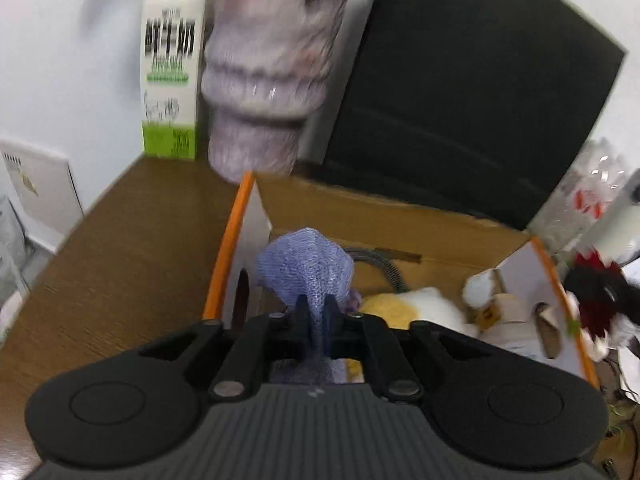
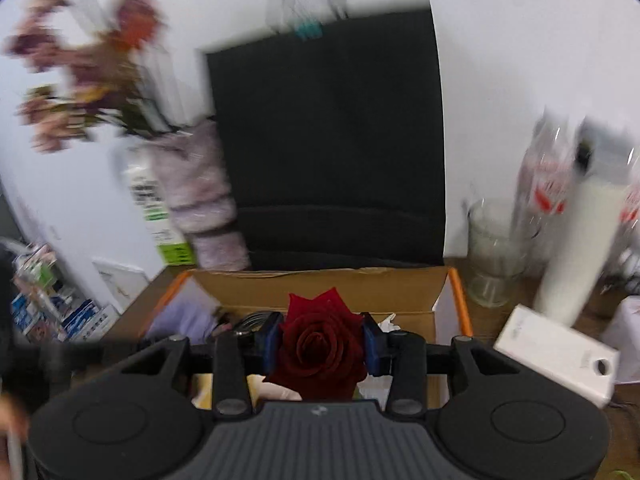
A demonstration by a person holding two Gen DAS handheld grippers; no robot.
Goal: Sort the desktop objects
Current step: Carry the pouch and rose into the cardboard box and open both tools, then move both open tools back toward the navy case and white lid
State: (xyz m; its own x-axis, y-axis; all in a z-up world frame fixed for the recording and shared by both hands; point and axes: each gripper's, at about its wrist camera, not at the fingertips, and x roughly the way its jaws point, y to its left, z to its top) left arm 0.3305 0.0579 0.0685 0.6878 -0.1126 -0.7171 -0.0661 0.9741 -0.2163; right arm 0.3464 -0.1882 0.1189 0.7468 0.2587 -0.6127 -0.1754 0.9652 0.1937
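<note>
The purple mesh cloth (image 1: 306, 260) is sitting pinched between the left gripper (image 1: 315, 306) fingers, which are almost closed on it. It is hanging over the cardboard box (image 1: 384, 216), so I think it is going in there. A yellow and white soft toy (image 1: 404, 306) is already lying inside. The red rose (image 2: 322, 340) is being squeezed by the right gripper (image 2: 322, 338), whose jaws are standing partly open because the flower is fat. It is floating just above the box too. Behind the box, a black bag (image 2: 328, 136) is leaning on the wall, with a milk carton (image 1: 170, 76) standing beside it.
</note>
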